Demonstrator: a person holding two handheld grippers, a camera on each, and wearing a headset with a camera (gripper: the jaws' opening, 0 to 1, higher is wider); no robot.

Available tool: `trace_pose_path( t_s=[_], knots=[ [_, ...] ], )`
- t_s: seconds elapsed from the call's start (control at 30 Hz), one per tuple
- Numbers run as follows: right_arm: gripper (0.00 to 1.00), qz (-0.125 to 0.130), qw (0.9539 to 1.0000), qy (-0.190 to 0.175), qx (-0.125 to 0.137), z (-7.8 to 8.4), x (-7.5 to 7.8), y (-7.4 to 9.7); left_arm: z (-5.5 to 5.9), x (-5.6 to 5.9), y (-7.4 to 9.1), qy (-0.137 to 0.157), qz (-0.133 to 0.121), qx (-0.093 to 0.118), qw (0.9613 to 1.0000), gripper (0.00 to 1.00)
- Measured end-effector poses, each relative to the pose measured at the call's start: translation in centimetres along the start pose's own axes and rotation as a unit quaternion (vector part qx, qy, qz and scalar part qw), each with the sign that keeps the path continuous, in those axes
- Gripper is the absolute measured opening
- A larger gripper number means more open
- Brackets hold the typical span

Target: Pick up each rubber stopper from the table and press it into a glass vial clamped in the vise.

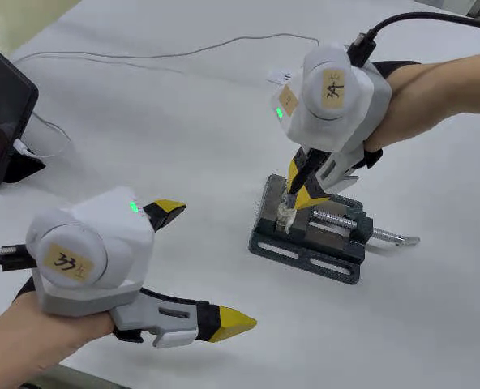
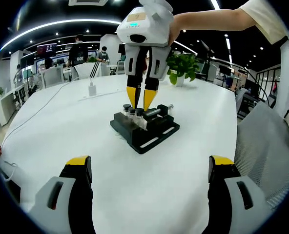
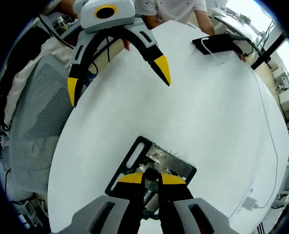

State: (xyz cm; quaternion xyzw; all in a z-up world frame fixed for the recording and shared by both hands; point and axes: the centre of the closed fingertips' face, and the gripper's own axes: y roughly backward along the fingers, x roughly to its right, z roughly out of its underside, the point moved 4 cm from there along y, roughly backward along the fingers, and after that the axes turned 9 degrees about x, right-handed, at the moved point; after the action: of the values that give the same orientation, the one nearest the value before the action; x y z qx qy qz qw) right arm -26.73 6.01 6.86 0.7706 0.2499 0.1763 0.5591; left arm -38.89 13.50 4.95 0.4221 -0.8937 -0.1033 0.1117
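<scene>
Vise [image 1: 309, 239]: stands on the white table [image 1: 183, 121], right of the middle and well in from every edge.
Vials [image 1: 286, 212]: clamped upright in a row in the vise (at least two show dark tops in the left gripper view).
Right gripper [image 1: 301, 194]: points down over the vise, its yellow tips pinching a dark stopper [image 3: 152, 173] just above the vials.
Left gripper [image 1: 206, 265]: hovers by the near edge, jaws spread wide, nothing between them.
Tablet [image 1: 1, 121]: at the left edge, with a white cable [image 1: 167, 55] trailing away.

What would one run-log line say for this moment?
right gripper: shut on rubber stopper, above vial in vise | left gripper: open, empty, over table
</scene>
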Motion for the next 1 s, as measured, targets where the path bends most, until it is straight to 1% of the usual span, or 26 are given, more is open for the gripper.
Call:
trace_pose_path(
  t_s=[0.33, 0.47, 0.57, 0.63, 0.8, 0.83, 0.93, 0.97, 1.0],
  knots=[
    [0.06, -0.003, 0.9999, -0.003, -0.014, -0.09, -0.11, -0.25, 0.19, 0.01, 0.11, 0.003, -0.002, -0.001, 1.0, 0.99],
    [0.05, -0.004, 0.9997, -0.011, -0.02, -0.24, 0.03, -0.27, 0.21, 0.01, 0.06, 0.004, -0.002, -0.001, 1.0, 0.99],
    [0.05, -0.004, 0.9994, -0.026, -0.025, -0.27, 0.15, -0.34, 0.16, 0.01, 0.02, 0.004, -0.001, 0.0, 1.0, 0.99],
    [0.05, -0.002, 0.9984, -0.047, -0.031, -0.32, 0.18, -0.39, 0.14, 0.01, -0.03, 0.004, -0.001, 0.0, 1.0, 0.99],
    [0.05, 0.0, 0.9967, -0.072, -0.037, -0.4, -0.07, -0.37, 0.08, 0.03, -0.17, 0.004, -0.001, 0.001, 1.0, 0.99],
    [0.05, 0.003, 0.9953, -0.09, -0.037, -0.38, -0.08, -0.34, 0.05, 0.08, -0.21, 0.004, 0.0, 0.002, 1.0, 0.99],
    [0.05, 0.005, 0.9944, -0.099, -0.037, -0.52, -0.36, -0.29, 0.02, 0.14, -0.28, 0.005, 0.001, 0.002, 1.0, 0.99],
    [0.05, 0.004, 0.9946, -0.097, -0.036, -0.53, -0.39, -0.29, 0.02, 0.15, -0.3, 0.005, 0.001, 0.002, 1.0, 0.99],
    [0.05, 0.007, 0.994, -0.103, -0.035, -0.53, -0.43, -0.3, 0.02, 0.16, -0.31, 0.005, 0.001, 0.002, 1.0, 0.99]
  ],
)
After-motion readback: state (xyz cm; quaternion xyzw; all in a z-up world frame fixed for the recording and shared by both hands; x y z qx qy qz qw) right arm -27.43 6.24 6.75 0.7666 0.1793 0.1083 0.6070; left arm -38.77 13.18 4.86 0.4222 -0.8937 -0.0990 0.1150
